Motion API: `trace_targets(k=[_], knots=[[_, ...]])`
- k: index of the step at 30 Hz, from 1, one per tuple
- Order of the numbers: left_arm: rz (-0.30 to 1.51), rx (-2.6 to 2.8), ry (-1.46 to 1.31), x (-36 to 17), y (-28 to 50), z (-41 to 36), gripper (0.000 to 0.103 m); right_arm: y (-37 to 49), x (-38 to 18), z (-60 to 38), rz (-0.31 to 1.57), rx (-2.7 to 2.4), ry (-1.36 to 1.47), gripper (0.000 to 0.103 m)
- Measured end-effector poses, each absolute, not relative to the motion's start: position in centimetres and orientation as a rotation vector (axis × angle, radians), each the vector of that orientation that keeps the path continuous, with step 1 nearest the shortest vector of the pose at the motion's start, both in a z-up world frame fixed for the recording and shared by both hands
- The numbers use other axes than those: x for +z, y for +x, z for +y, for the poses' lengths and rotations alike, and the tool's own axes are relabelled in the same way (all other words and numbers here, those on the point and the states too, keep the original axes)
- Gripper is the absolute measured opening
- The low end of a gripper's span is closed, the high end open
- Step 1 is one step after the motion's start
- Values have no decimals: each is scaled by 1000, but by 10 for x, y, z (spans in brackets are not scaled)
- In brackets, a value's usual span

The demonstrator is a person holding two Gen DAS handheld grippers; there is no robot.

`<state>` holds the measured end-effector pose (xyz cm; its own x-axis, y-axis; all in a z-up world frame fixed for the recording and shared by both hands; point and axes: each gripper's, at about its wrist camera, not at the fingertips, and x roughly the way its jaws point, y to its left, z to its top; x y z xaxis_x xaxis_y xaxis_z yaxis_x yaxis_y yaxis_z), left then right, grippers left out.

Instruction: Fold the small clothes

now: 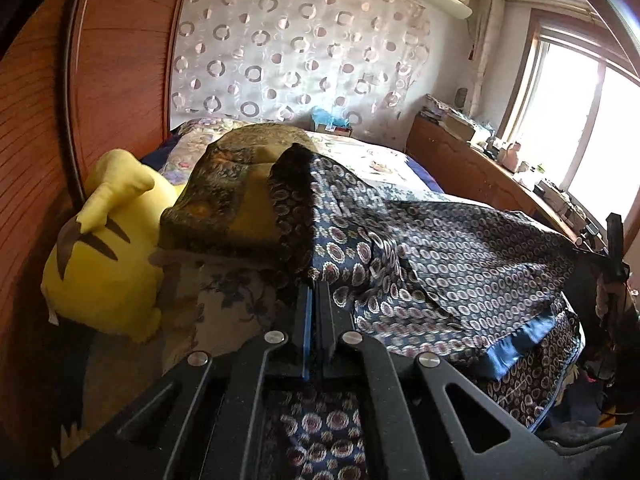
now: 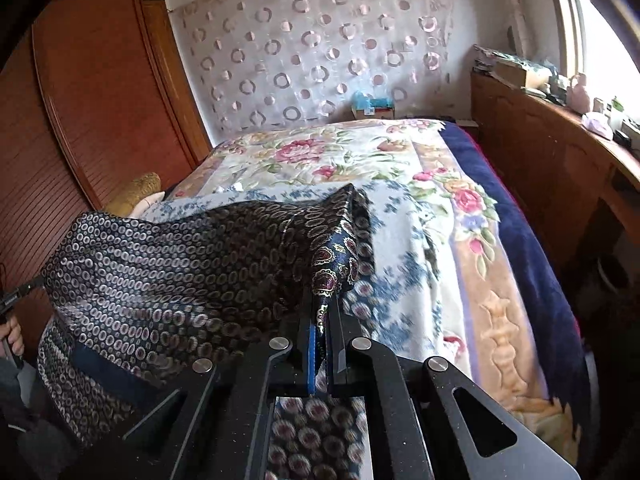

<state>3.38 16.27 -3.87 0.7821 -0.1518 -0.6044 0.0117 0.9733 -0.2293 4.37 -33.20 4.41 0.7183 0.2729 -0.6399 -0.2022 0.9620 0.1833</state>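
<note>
A dark blue silky garment (image 1: 460, 264) with ring and medallion prints is stretched in the air above the bed between both grippers. My left gripper (image 1: 316, 292) is shut on its left edge, with cloth bunched over the fingers. My right gripper (image 2: 322, 312) is shut on its right corner, and the garment (image 2: 180, 264) spreads away to the left in that view. A blue satin band (image 1: 524, 344) runs along the garment's lower part. The other gripper (image 1: 614, 248) shows at the far right of the left wrist view.
The bed carries a floral blanket (image 2: 320, 152) with a navy border (image 2: 532, 248). A yellow plush toy (image 1: 104, 248) and a gold patterned pillow (image 1: 236, 184) lie at the bed's left. A wooden wardrobe (image 2: 100, 92) stands left, a cluttered wooden cabinet (image 2: 540, 140) right, under the window.
</note>
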Motion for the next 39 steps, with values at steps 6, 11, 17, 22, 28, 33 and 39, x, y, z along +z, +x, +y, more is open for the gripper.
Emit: trace_targets(k=[6,11,17,22,28,33,39], knots=[[695,-83,-228,-48,17,163,2,22,47,-332,750,254,103,3],[712,-61,-207,-53,2,160,2,5,54,-326,760,266,96,3],[755,-47,-186,-64,-7,160,2,-2,48,-318,802,240,56,3],[766,-40,-179,-67,-15,162,2,12,42,-315,836,237,43,3],[754,-32,-174,-65,-13,162,2,30,62,-315,792,227,16,35],[741,-19,-155,-64,-13,158,23,62,81,-313,739,203,-18,39],[754,-25,-139,-69,-11,156,42,96,82,-293,726,213,-19,39]])
